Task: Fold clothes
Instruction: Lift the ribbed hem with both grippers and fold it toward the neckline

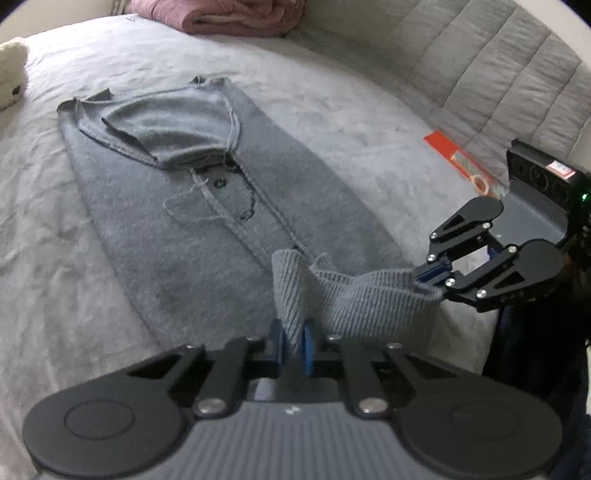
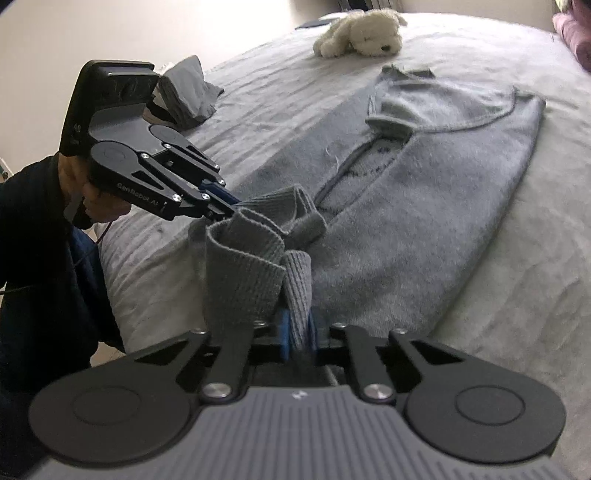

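Note:
A grey sweater [image 1: 207, 206] lies lengthwise on the bed, sides and a sleeve folded in over the body, collar end far from me; it also shows in the right wrist view [image 2: 424, 206]. Its ribbed hem [image 1: 354, 299] is lifted off the bed at the near end. My left gripper [image 1: 293, 341] is shut on one corner of the hem; it also shows in the right wrist view [image 2: 229, 210]. My right gripper [image 2: 298, 334] is shut on the other corner [image 2: 295, 280]; it also shows in the left wrist view [image 1: 430, 278].
The bed has a light grey sheet [image 1: 55, 229]. A folded pink blanket [image 1: 229, 14] lies at the head end. A white plush dog [image 2: 362, 33] and a crumpled grey garment [image 2: 188, 92] lie on the bed. An orange-edged booklet [image 1: 461, 158] sits by the padded wall [image 1: 480, 66].

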`<state>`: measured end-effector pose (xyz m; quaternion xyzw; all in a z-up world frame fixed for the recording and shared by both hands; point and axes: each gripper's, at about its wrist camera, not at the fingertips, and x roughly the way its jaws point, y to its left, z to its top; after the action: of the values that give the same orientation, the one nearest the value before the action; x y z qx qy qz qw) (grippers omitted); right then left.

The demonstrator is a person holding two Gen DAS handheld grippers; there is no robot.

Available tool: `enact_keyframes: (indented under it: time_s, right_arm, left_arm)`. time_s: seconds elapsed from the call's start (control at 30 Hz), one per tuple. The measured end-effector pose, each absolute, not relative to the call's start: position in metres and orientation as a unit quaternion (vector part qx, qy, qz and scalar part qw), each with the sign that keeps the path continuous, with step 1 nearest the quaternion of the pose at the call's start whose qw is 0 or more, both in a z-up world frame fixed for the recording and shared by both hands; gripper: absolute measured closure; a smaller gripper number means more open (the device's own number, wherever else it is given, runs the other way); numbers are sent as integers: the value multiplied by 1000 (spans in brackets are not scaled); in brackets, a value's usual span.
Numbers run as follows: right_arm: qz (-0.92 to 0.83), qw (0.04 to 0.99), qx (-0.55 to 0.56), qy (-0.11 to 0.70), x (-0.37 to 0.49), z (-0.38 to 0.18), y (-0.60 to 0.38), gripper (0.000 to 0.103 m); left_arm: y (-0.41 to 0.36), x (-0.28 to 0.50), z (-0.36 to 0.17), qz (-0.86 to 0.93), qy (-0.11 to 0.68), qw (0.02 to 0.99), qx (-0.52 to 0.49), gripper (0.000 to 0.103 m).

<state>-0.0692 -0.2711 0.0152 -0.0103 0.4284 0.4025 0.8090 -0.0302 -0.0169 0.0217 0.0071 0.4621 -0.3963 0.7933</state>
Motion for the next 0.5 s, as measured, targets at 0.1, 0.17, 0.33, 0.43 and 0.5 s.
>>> enact_keyframes:
  time_s: [0.1, 0.17, 0.33, 0.43, 0.5]
  right_arm:
    - [390, 831, 3, 397, -71, 26, -279, 93]
    - [374, 847, 22, 376, -69, 34, -287, 93]
    - [285, 885, 65, 363, -47, 37, -303, 93]
    - [249, 883, 95, 386, -30, 29, -310, 93]
    - [248, 874, 110, 404, -24, 22, -310, 93]
  left_arm:
    - [-7, -32, 30, -394, 448, 802, -27, 93]
    - [4, -31, 36, -386, 436, 811, -60, 94]
    - [29, -10, 32, -323, 439, 826, -145, 94]
    - [34, 2, 17, -292, 460, 820, -175, 93]
    - [34, 6, 10, -282, 470, 816, -183, 93]
